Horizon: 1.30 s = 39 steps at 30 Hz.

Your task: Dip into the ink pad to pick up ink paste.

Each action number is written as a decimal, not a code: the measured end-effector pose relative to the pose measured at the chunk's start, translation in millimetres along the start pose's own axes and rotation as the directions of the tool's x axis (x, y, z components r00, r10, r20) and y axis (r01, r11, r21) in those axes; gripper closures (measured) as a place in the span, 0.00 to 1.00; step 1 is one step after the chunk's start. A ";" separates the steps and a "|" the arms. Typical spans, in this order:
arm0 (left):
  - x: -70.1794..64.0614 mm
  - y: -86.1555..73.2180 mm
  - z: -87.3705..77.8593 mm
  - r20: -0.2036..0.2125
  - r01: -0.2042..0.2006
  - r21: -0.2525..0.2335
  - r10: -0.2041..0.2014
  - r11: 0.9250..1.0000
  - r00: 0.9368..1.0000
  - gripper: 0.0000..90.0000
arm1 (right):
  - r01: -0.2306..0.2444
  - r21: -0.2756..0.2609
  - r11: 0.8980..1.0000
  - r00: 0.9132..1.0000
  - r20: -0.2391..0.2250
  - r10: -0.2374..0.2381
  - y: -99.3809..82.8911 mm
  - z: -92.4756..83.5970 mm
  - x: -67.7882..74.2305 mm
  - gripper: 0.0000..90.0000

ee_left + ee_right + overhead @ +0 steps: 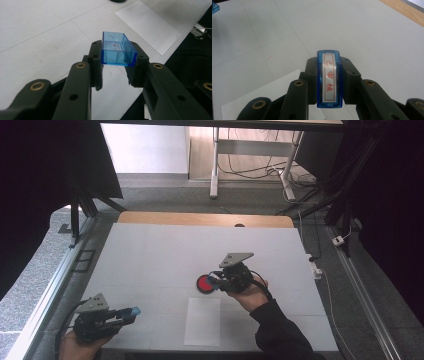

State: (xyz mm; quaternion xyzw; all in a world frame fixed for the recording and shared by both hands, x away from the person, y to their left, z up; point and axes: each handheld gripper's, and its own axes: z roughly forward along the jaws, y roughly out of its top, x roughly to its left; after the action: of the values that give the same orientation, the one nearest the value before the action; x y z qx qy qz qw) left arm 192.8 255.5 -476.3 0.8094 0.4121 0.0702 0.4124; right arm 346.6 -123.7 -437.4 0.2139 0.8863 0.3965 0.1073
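My left gripper (131,313) hovers near the table's front left corner, shut on a clear blue plastic cap (134,310). In the left gripper view the hollow cap (117,51) sits squeezed between the two black jaws, open side up. My right gripper (214,281) is at mid-table, shut on a blue stamp (329,80) whose white label bears red characters. Its tip is right beside a round red ink pad (203,283) in a black case. A corner of the cap (214,7) also shows far off in the right gripper view.
A white sheet of paper (202,321) lies on the white table top (160,255) near the front edge, between the two hands. A wooden strip (200,218) runs along the far edge. Beyond it are desk legs and cables on the floor.
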 end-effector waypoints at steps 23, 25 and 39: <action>1.2 -0.3 -0.7 0.005 0.007 -0.004 -0.007 1.000 1.000 0.76 | -0.001 0.097 0.995 1.000 0.015 0.000 2.1 44.1 -17.9 0.79; 1.2 -0.4 -0.7 0.005 0.008 -0.004 -0.008 1.000 1.000 0.76 | -0.002 0.101 0.995 1.000 0.018 0.001 1.7 45.5 -18.9 0.79; 1.3 -0.6 -0.8 0.006 0.009 -0.003 -0.009 1.000 1.000 0.76 | -0.009 0.138 0.990 1.000 0.028 0.006 -0.8 63.1 -25.2 0.79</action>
State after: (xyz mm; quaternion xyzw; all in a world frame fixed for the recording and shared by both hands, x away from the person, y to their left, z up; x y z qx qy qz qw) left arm 193.0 257.0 -476.5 0.8070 0.4145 0.0668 0.4153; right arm 391.4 -94.4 -479.3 0.2296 0.9092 0.3316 0.1030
